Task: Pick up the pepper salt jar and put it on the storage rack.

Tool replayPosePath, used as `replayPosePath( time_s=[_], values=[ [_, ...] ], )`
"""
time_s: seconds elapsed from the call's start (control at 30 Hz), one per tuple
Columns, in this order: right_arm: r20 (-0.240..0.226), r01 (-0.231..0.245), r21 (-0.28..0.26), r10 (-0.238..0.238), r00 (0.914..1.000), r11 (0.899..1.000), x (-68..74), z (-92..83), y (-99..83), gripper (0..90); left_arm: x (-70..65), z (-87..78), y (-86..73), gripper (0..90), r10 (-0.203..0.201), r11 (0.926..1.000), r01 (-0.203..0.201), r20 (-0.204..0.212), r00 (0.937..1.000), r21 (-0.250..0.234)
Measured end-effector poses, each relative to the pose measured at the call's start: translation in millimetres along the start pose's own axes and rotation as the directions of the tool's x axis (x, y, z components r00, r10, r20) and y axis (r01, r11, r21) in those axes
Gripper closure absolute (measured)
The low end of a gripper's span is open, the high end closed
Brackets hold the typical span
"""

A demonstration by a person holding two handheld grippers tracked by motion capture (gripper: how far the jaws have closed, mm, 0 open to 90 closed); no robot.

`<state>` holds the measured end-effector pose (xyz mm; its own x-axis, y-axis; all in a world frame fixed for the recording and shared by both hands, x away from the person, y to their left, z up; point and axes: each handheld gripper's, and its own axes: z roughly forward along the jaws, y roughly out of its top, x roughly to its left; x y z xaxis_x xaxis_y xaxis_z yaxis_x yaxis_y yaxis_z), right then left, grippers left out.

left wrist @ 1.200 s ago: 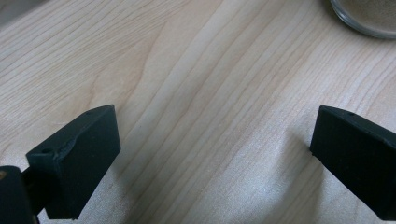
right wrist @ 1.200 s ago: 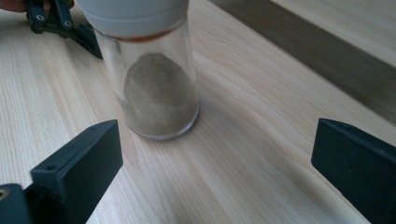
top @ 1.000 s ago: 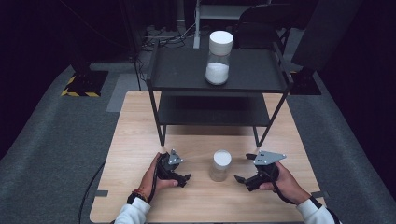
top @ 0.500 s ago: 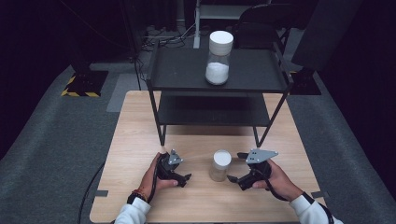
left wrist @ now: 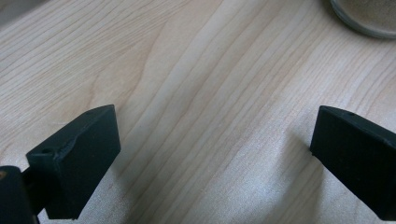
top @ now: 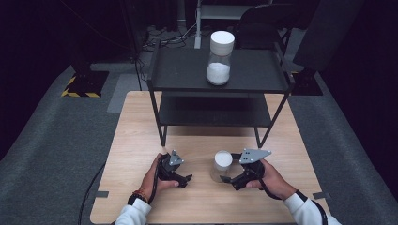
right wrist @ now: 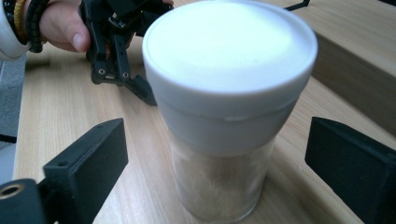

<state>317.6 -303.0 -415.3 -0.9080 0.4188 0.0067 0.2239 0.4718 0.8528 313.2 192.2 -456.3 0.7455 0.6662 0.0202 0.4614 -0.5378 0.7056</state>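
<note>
While resting low on the wooden table (top: 141,140), the left tool (top: 180,177) has its jaws spread wide with bare wood between them, gripping nothing. Just right of it stands a small jar (top: 221,165), upright, long axis vertical, white lid (right wrist: 229,51) pointing up, pale granules in its clear lower half. It sits near the front edge of the table, between the two tools. The right tool (top: 230,180) straddles the jar; its jaws have just been closing, yet both pads stand clear of the glass. Farther back, a black shelf (top: 187,70) carries a taller jar (top: 219,58), also upright.
</note>
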Motion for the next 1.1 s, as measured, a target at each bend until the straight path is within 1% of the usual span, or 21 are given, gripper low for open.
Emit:
replayPosePath(
  time_s=[0.07,0.17,0.23,0.33,0.4,0.43,0.5,0.6,0.63,0.73,1.1],
  values=[
    [-0.005,-0.009,-0.010,0.009,0.9999,1.000,-1.4,1.2,-0.3,6.5,0.0,0.0,0.0,1.6,0.000,1.0000,0.000,0.000,1.0000,0.000],
    [-0.015,-0.011,-0.017,0.011,0.9998,1.000,-2.7,4.0,0.6,7.8,0.0,0.0,0.0,1.6,0.000,1.0000,0.000,0.000,1.0000,0.000],
    [-0.024,-0.024,-0.029,0.023,0.9994,0.999,-4.0,6.3,0.2,10.4,0.0,0.0,0.0,1.6,0.000,1.0000,0.000,0.000,1.0000,0.000],
    [-0.031,-0.024,-0.044,0.023,0.9993,0.999,-4.1,9.2,0.8,12.7,-0.3,-0.1,-0.2,1.6,-0.001,1.0000,0.001,-0.001,1.0000,-0.001],
    [-0.039,-0.029,-0.053,0.027,0.9989,0.998,-4.8,10.7,1.1,16.5,-0.4,-0.1,-0.1,1.6,-0.002,1.0000,0.002,-0.001,1.0000,0.000],
    [-0.035,-0.024,-0.054,0.022,0.9991,0.998,-4.1,11.2,1.6,18.5,-0.4,-0.1,-0.2,1.6,-0.003,1.0000,0.003,-0.001,1.0000,-0.001],
    [-0.014,-0.006,-0.058,0.005,0.9999,0.998,-1.1,11.1,2.6,24.8,-0.4,-0.1,-0.2,1.6,-0.003,1.0000,0.003,-0.001,1.0000,-0.001],
    [-0.010,-0.029,-0.080,0.028,0.9996,0.996,-3.2,8.9,0.5,32.1,-0.5,0.0,-0.1,1.6,-0.004,1.0000,0.004,-0.001,1.0000,0.000],
    [-0.012,-0.027,-0.079,0.026,0.9996,0.997,-4.3,8.5,0.4,32.2,-0.4,-0.1,-0.1,1.6,-0.003,1.0000,0.003,-0.001,1.0000,-0.001],
    [-0.001,-0.012,-0.074,0.012,0.9999,0.997,-1.7,8.1,1.6,32.5,-0.5,0.0,-0.1,1.6,-0.004,1.0000,0.004,-0.001,1.0000,0.000],
    [0.008,-0.023,-0.079,0.023,0.9997,0.997,-0.3,7.0,0.9,32.8,-0.4,0.0,-0.1,1.6,-0.004,1.0000,0.004,-0.001,1.0000,0.000]
  ],
)
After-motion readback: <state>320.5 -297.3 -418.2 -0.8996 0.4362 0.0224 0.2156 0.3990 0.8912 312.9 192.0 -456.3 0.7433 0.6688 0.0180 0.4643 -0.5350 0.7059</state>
